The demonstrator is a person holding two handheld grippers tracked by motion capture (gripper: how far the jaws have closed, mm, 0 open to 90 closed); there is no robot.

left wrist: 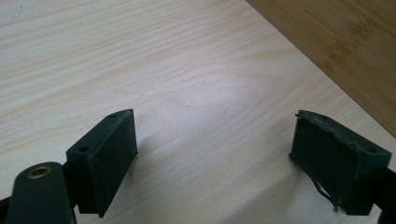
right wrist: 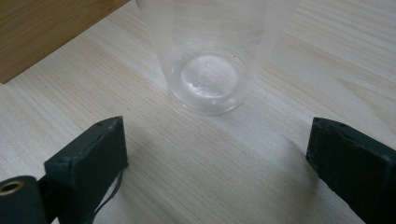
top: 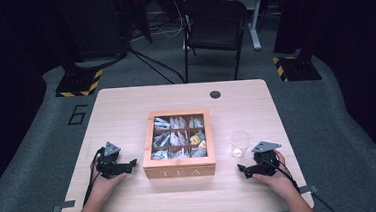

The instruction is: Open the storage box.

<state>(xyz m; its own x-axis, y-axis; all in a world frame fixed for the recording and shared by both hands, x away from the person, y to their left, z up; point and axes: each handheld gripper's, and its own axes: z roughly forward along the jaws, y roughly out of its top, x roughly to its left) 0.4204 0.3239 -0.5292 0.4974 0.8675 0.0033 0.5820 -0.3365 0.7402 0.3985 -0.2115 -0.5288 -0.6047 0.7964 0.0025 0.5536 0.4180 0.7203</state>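
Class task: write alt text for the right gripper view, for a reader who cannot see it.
A clear plastic cup stands upright on a pale wooden table, just beyond the right gripper, whose two black jaws stand wide open and empty. A wooden box edges the top left corner.

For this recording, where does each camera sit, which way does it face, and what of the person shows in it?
High view: above the person's side, looking forward and down on the table; forearms, left gripper, right gripper, tea box, plastic cup.
Left gripper view: on the left gripper, facing table and box side; open jaws.
Right gripper view: on the right gripper, facing the cup; open jaws.
Shared: both gripper views catch the box wall.
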